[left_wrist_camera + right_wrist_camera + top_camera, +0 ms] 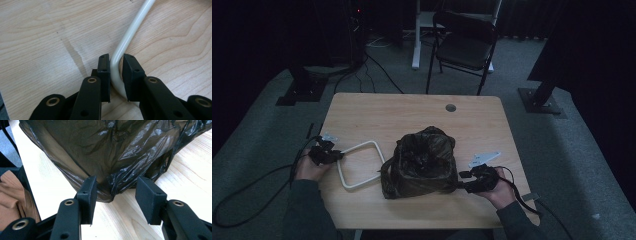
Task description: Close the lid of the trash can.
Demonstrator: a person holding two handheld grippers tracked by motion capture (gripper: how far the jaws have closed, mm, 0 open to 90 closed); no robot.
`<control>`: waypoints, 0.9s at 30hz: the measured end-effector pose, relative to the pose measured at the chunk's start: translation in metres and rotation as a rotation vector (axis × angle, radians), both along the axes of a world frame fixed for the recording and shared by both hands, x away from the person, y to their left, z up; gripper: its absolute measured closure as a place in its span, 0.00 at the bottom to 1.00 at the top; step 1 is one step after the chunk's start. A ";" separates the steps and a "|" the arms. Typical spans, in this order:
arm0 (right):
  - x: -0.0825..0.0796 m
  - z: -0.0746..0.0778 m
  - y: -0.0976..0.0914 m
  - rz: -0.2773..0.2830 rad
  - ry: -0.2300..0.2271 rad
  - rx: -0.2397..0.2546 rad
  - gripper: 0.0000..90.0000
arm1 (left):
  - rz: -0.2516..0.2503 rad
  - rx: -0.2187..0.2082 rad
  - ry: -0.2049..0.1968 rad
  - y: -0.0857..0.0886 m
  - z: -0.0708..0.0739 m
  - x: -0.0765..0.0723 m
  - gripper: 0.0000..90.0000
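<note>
A: Surface (362,110): light wood grain, rounded corners, a small round grommet hole (450,107) near the far edge. What sits on it?

B: A small bin (422,165) at centre, lined with a crinkled black plastic bag (112,152) that drapes over the rim and down the sides. Left of it lies a white tubular frame (360,164), bent into a rounded rectangle, flat on the wood, its right side just beside the bin.

A: Left gripper (326,152)?

B: Held in the person's left hand (309,169) at the frame's left corner. In the left gripper view the fingers (104,72) are pinching the white tube (120,55) right at its bend, one pad on each side, the tube curving away up and to the right.

A: Contact on both pads?

B: Looks so. The tube fills the gap between them.

A: Right gripper (474,179)?

B: In the right hand (501,192), at the bin's right side, low down. The right gripper view has the fingers (88,195) spread wide, with a fold of the bag's lower edge hanging between them. Plastic sits close to the left pad; touching or not, cannot tell. The right pad stands clear of it.

A: Background?

B: Dim room. Grey carpet, a black folding chair (464,42) beyond the far edge, cables on the floor at left. A cable trails from each gripper.
</note>
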State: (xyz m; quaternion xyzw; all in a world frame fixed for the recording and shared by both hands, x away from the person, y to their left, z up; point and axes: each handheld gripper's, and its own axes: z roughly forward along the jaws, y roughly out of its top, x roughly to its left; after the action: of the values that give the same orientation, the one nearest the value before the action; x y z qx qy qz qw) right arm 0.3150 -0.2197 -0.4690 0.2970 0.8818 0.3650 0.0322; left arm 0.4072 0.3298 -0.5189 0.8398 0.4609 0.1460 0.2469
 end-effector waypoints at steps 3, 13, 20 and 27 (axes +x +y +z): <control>0.000 0.000 -0.001 -0.001 -0.001 0.002 0.57 | 0.024 -0.007 -0.008 0.006 0.000 -0.002 0.86; 0.000 0.000 0.000 0.002 0.001 0.002 0.57 | 0.077 -0.090 -0.042 0.028 0.004 -0.009 0.86; 0.000 -0.001 0.000 0.006 0.007 0.000 0.57 | 0.093 -0.166 -0.070 0.037 0.009 -0.011 0.87; 0.000 -0.002 0.001 0.008 0.007 -0.003 0.57 | 0.063 -0.238 -0.118 0.035 0.023 -0.013 0.87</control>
State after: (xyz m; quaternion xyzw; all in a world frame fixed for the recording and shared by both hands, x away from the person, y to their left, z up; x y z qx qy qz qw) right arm 0.3149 -0.2190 -0.4711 0.2949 0.8836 0.3627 0.0281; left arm 0.3938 0.3647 -0.4958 0.7797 0.4856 0.1474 0.3667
